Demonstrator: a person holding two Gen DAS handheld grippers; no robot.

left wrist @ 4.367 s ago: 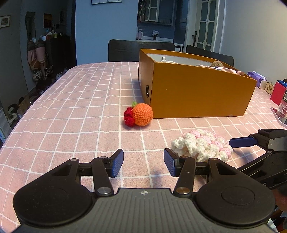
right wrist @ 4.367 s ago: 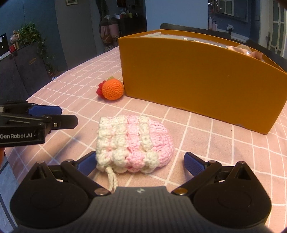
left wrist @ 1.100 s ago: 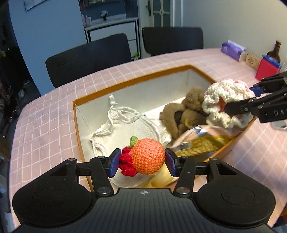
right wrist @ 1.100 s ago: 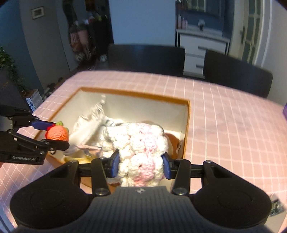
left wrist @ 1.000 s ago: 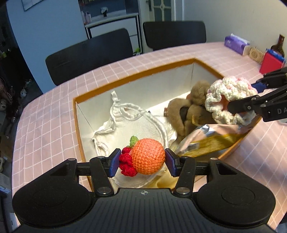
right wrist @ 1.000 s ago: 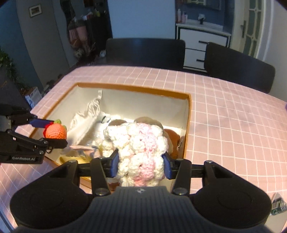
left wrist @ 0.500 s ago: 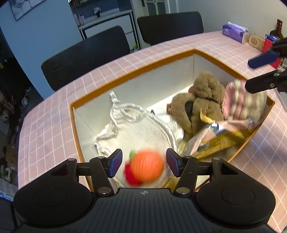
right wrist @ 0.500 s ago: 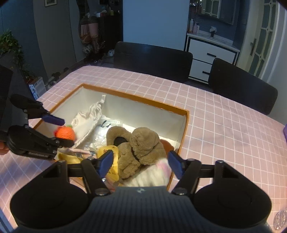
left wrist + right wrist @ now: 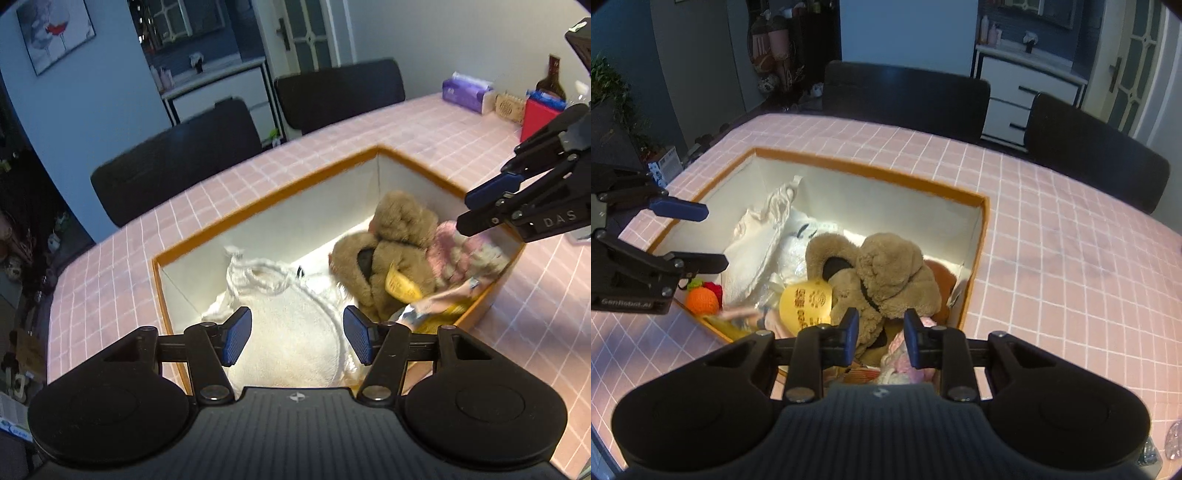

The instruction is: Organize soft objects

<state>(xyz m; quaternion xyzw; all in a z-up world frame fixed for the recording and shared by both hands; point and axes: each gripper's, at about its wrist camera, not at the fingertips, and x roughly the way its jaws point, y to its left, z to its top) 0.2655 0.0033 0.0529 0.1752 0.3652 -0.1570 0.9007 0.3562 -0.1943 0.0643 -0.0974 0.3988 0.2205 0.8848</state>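
Note:
An orange cardboard box [image 9: 266, 208] [image 9: 871, 171] stands on the pink checked table. Inside lie a brown plush dog [image 9: 399, 247] [image 9: 886, 273], white cloths [image 9: 291, 325] [image 9: 757, 240], the crocheted orange fruit [image 9: 701, 300] in the near left corner, and the pink-and-white crocheted pouch [image 9: 458, 251] [image 9: 905, 363] at the near right edge. My left gripper [image 9: 295, 338] [image 9: 696, 236] is open and empty above the box. My right gripper [image 9: 880, 338] [image 9: 476, 210] is open and empty above the pouch, its jaws narrower than before.
Two black chairs [image 9: 177, 162] [image 9: 905, 99] stand at the table's far side. A tissue pack [image 9: 467, 92], a red box [image 9: 539, 120] and a brown bottle [image 9: 554, 79] sit at the far right. A yellow tag [image 9: 807, 299] lies on the plush dog.
Both grippers have opened and dropped their items into the box: the orange fruit from the left, the pouch from the right. Both grippers have risen, and the right jaws have partly narrowed.

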